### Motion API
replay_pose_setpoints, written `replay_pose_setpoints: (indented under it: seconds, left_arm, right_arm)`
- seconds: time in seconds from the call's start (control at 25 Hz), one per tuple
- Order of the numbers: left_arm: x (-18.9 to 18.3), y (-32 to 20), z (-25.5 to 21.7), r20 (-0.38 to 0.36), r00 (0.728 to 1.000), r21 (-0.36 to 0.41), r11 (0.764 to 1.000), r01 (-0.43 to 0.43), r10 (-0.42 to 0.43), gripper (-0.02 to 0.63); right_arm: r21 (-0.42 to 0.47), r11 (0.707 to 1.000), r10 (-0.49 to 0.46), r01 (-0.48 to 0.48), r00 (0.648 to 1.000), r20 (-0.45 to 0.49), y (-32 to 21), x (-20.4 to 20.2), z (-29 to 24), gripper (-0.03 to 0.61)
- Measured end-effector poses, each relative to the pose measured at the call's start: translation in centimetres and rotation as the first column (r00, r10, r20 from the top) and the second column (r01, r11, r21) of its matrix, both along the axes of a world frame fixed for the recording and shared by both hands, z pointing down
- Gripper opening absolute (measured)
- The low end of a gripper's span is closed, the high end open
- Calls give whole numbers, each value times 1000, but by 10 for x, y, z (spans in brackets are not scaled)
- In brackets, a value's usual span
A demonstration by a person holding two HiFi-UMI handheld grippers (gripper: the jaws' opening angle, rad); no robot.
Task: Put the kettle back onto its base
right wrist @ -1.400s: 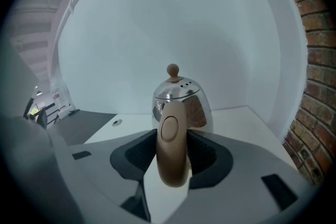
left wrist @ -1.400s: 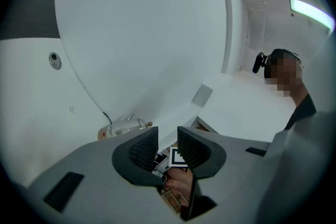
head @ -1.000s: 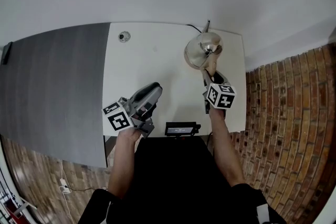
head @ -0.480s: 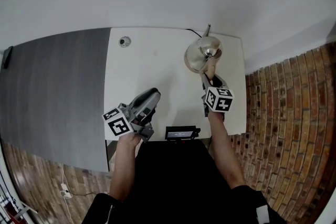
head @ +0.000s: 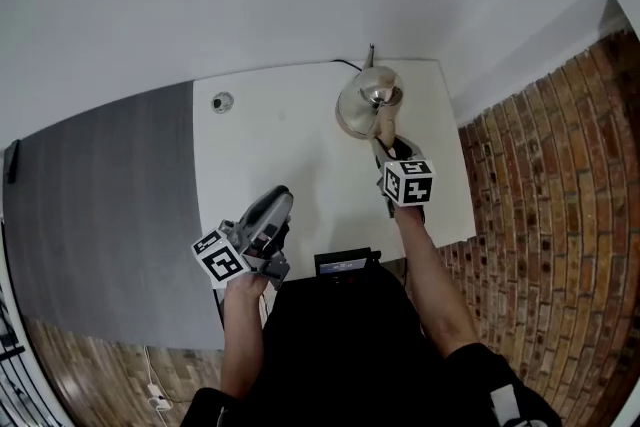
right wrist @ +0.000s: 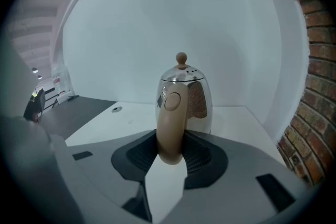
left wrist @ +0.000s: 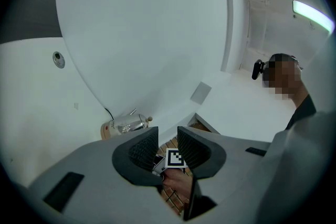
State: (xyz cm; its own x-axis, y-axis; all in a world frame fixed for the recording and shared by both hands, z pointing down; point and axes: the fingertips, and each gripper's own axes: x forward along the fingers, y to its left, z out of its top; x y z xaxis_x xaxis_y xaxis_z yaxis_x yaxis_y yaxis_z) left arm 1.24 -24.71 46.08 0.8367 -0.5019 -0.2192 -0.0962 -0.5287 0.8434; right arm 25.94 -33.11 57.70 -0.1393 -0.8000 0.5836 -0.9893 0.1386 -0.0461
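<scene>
One steel kettle stands upright near the white table's far edge; the right gripper's jaws clamp its beige handle. The left gripper hovers over the table's near edge, jaws slightly apart, holding nothing

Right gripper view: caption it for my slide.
Right gripper grips the beige handle of the steel kettle, white table behind.

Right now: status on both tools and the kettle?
Left tool open, empty. Right tool closed on kettle handle. Kettle upright on table, apparently on its beige base. Nothing blocking.
</scene>
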Motion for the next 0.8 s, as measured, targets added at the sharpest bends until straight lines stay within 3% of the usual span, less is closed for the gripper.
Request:
replay_pose_setpoints:
  seconds: [0.28, 0.56, 0.8]
  left_arm:
    - [-2, 11, -1, 25, 999, 6, 1000, -27, 26, 117]
    - [-3, 19, -8, 79, 997, 29, 1000, 0, -2, 117]
    - [16, 42, -7, 144, 990, 14, 1000, 9, -11, 117]
  right_arm:
    - [14, 1000, -16, 16, 1000, 4, -3, -3, -1, 140]
    - [33, 999, -13, 13, 1000, -8, -1, -5, 6, 140]
    - [34, 999, -41, 41, 999, -1, 1, -7, 13, 138]
